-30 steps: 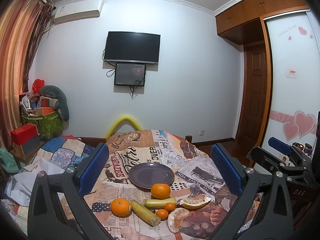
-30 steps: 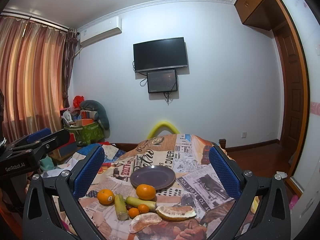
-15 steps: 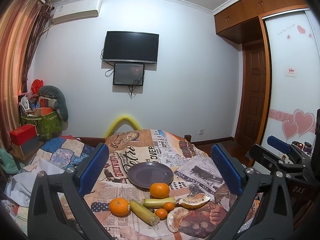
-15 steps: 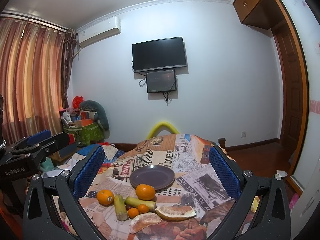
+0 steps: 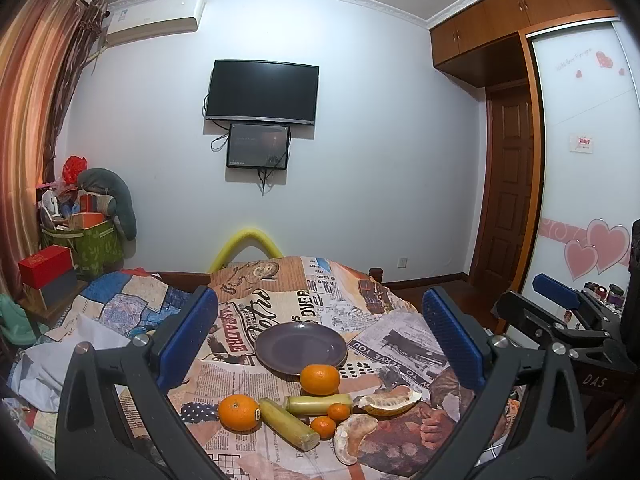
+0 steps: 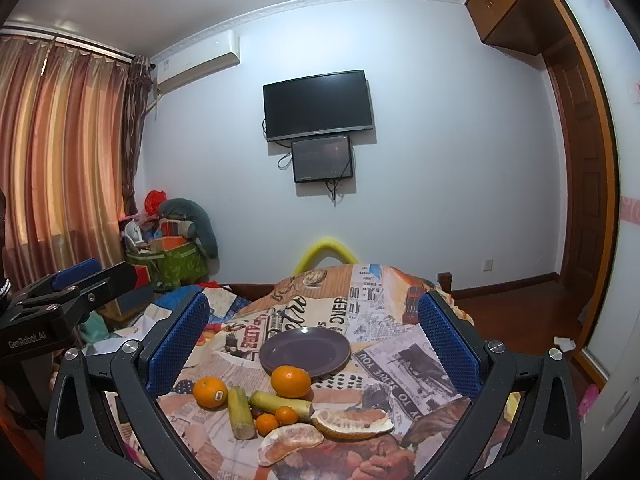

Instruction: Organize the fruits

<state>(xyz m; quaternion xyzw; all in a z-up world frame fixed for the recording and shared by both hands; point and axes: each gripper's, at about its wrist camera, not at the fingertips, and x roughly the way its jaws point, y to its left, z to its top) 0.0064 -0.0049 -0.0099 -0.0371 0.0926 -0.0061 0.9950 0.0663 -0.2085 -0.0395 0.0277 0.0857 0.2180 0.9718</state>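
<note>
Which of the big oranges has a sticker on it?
The orange on the left, lying beside the greenish stick. A small sticker shows on its side. The other big orange, sitting against the purple plate, shows no sticker.

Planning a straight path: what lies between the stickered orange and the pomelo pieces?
In both views, two yellow-green stalks and two small tangerines lie between the stickered orange and the pomelo pieces.

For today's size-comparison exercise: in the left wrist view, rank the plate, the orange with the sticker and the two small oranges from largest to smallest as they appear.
1. Plate, clearly largest.
2. Orange with the sticker.
3. The two small oranges: they look about alike, so no ranking between them.
</note>
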